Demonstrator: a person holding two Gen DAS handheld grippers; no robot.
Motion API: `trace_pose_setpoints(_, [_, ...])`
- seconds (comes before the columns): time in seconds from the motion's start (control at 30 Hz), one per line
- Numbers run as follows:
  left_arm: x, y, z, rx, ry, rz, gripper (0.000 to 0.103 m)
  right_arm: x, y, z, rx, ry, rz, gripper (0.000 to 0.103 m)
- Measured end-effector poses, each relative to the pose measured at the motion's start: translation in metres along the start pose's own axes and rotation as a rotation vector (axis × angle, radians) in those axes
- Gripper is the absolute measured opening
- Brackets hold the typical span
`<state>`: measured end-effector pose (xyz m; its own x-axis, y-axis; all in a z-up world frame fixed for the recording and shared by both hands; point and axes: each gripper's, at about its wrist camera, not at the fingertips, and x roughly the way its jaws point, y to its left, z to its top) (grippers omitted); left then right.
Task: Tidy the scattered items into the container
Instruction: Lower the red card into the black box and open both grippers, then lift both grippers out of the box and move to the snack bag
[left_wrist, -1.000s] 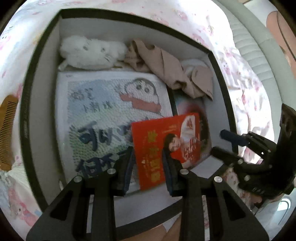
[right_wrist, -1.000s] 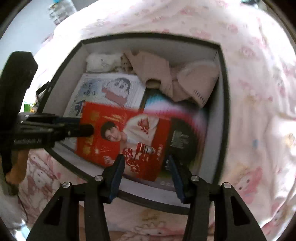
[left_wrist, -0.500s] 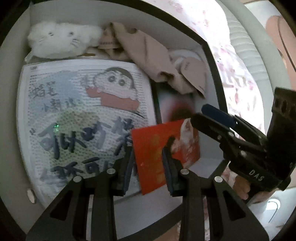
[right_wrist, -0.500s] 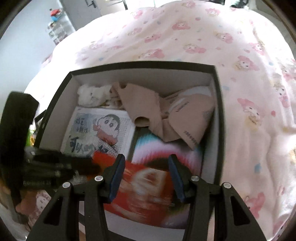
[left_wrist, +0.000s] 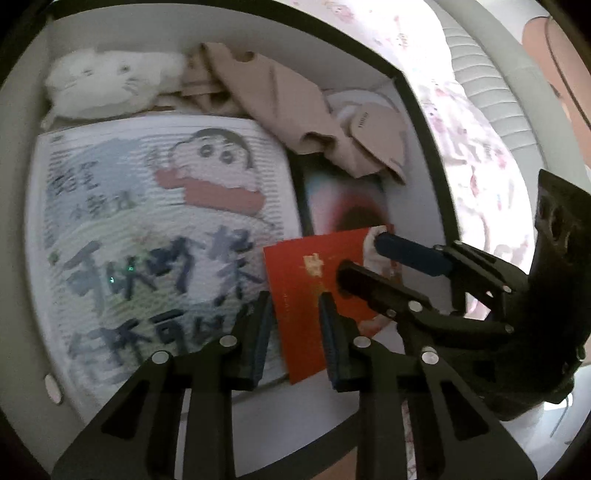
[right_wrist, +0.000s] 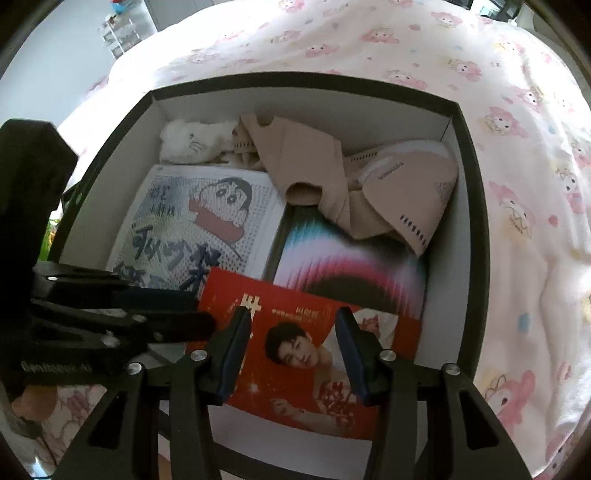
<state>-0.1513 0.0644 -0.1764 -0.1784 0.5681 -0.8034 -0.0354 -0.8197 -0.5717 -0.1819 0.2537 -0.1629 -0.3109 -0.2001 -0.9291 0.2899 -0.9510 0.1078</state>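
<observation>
Container: black-rimmed rectangular box with white inner walls (right_wrist: 474, 206), standing on the bed, open-topped.
Task item: red glossy booklet with a printed portrait (right_wrist: 314, 354), at the near end of the box, lying over the lower edge of the rainbow-striped card.
Left gripper (left_wrist: 293, 332): fingers narrow, set to either side of the booklet's left edge; they have just been closing, and whether the pads press the paper cannot be told.
Right gripper (right_wrist: 293, 354): fingers at a middling gap above the booklet's face, either side of the portrait; they have just been closing, and nothing is seen clamped between them.
Right wrist view only: the whole booklet cover, most of the rainbow-striped card (right_wrist: 354, 266), and the pink cartoon-print bedsheet (right_wrist: 535, 184) around the box.
Left wrist view only: a small round silver disc (left_wrist: 51, 387) on the box floor at the left, and a ribbed white cushion (left_wrist: 495, 88) beyond the box.
Other contents: white fluffy cat plush (right_wrist: 192, 146) in the far corner; crumpled beige garment (right_wrist: 332, 184) beside it; large white cartoon-character bead board (left_wrist: 155, 236) flat on the floor.
Obstruction: in each view the other gripper crosses part of the booklet.
</observation>
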Motion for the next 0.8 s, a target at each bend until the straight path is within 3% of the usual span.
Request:
trace_pose_setpoints(0.17, [-0.011, 0.008, -0.012, -0.02, -0.001, -0.052, 0.024, -0.005, -0.006, 0.001, 0.034, -0.022, 0.026, 0.037])
trace_pose_setpoints(0.33, [-0.035, 0.017, -0.025, -0.035, -0.058, 0.031, 0.024, 0.0, -0.001, -0.002, 0.006, 0.002, 0.005, 0.037])
trace_pose_setpoints(0.63, [-0.032, 0.007, -0.045, 0.003, 0.002, -0.008, 0.024, 0.009, -0.004, -0.002, 0.027, 0.038, 0.048, 0.038])
trace_pose_setpoints(0.8, [-0.076, -0.008, -0.065, 0.048, -0.085, 0.023, 0.024, -0.006, 0.008, -0.004, -0.021, 0.015, -0.023, 0.038])
